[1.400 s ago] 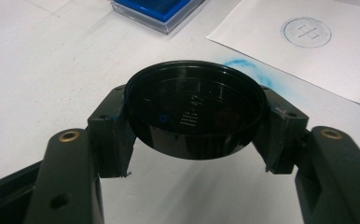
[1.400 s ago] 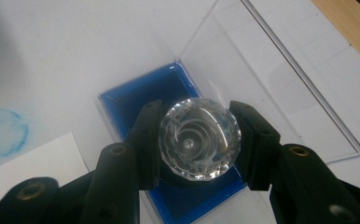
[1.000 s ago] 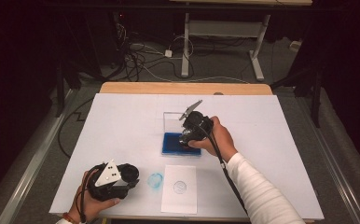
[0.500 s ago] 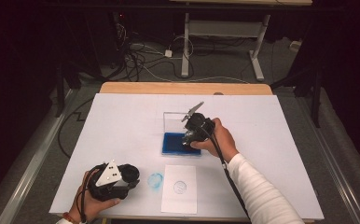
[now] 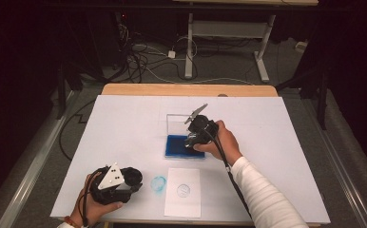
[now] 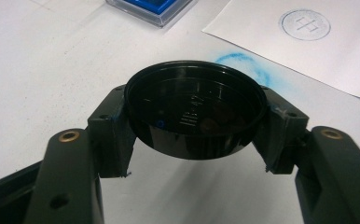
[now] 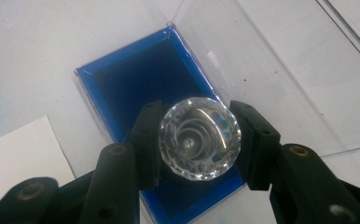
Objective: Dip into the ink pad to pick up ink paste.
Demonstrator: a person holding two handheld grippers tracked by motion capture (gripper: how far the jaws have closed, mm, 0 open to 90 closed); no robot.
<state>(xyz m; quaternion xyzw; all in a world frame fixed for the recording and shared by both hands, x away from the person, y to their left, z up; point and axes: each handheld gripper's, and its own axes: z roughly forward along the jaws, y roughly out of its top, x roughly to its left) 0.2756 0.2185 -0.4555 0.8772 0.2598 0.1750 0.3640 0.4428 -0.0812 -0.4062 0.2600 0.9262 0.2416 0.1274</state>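
My left hand-held gripper (image 6: 194, 140) sits nearest me at the front of the counter (image 5: 124, 128), clenched on a round black cap (image 6: 194, 112) whose hollow side faces up between the pads. Just past its tips a smudged blue ring (image 6: 243, 65) marks the counter, and beside that lies a white sheet of paper (image 6: 336, 60) bearing a round stamped print (image 6: 306, 24). Farther out from this hand-held gripper stands the corner of the blue ink pad (image 6: 157, 7).

My right hand-held gripper (image 7: 199, 140) is well beyond the left one, out toward the middle of the counter, pointing down. It is grasping a stamp by its clear faceted knob (image 7: 200, 136), a pad pressed to either side. Directly under the knob lies the blue ink pad (image 7: 136, 79) in its clear case, and on the far side of the pad the open clear lid (image 7: 280, 70) lies flat on the counter.
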